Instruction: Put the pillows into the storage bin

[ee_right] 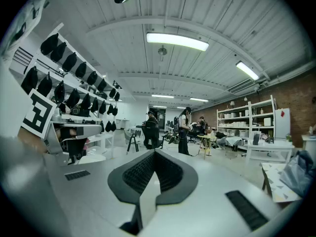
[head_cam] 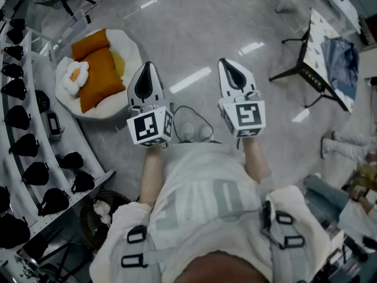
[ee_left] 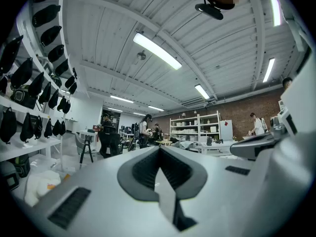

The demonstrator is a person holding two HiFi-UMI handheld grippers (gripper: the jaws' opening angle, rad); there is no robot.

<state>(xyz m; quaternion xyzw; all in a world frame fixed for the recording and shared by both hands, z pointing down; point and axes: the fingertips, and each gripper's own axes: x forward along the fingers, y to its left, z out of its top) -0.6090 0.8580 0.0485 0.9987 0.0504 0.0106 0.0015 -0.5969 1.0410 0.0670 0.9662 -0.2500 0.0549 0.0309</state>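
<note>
Left gripper [head_cam: 148, 66] and right gripper [head_cam: 228, 63]: fingers [ee_left: 143, 172] together, empty.

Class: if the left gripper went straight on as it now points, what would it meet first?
Nothing close: the shut left gripper points level over the floor. Far off, perhaps the standing people; the pillows lie off to its left.

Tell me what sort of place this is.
Most likely an open workshop or lab, not a home. Rows of black gear hang on the wall at the left, white storage shelves stand against a brick wall, and people stand about under long strip lights.
</note>
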